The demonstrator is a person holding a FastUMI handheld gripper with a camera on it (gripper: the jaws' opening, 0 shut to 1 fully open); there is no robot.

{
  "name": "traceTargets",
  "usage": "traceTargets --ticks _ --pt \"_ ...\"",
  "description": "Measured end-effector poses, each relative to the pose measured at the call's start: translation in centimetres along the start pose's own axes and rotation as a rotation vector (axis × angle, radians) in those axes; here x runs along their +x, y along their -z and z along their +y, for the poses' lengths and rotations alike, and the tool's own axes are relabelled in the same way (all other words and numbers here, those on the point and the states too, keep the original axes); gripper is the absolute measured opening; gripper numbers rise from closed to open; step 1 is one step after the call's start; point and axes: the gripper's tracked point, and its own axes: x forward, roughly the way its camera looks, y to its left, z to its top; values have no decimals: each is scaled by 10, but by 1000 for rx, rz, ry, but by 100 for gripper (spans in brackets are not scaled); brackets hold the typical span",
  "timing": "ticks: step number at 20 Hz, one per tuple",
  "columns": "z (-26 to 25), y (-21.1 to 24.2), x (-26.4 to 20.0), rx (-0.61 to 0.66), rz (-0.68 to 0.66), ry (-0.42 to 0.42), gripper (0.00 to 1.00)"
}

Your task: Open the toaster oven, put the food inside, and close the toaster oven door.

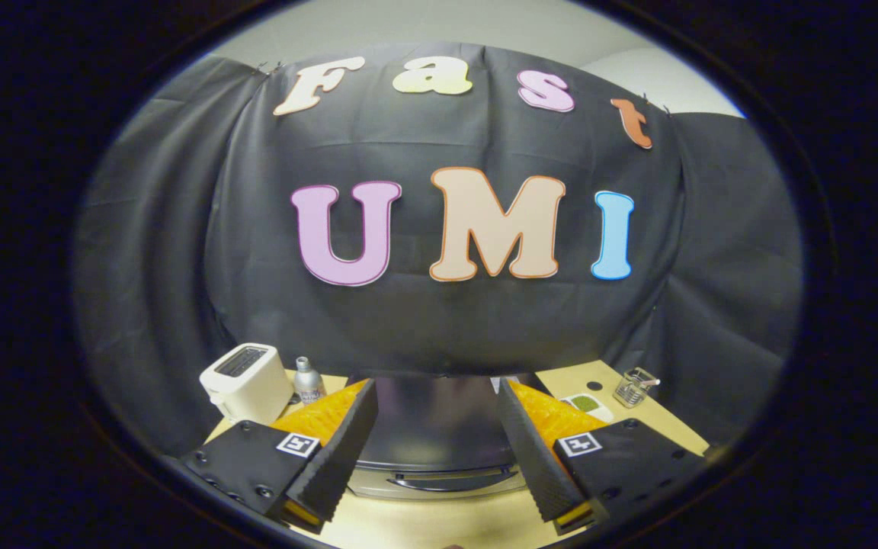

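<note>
The toaster oven (pixel 433 427) stands on the wooden table (pixel 416 522) just ahead of my fingers, seen from above and in front. Its dark top fills the gap between them, and its door with a curved handle (pixel 447 480) faces me, closed. My gripper (pixel 434 396) hovers open above the oven's front, with nothing between its fingers. A small dish with something green in it (pixel 586 405) lies on the table right of the oven, beyond the right finger.
A white pop-up toaster (pixel 245 381) stands at the back left, with a small silver bottle (pixel 307 380) beside it. A clear glass container (pixel 635 386) sits at the back right. Black cloth closes off the back and sides.
</note>
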Motion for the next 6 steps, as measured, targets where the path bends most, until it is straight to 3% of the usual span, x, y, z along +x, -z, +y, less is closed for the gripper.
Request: traceTargets --ticks 6 --pt "-7 -5 -15 38 5 12 98"
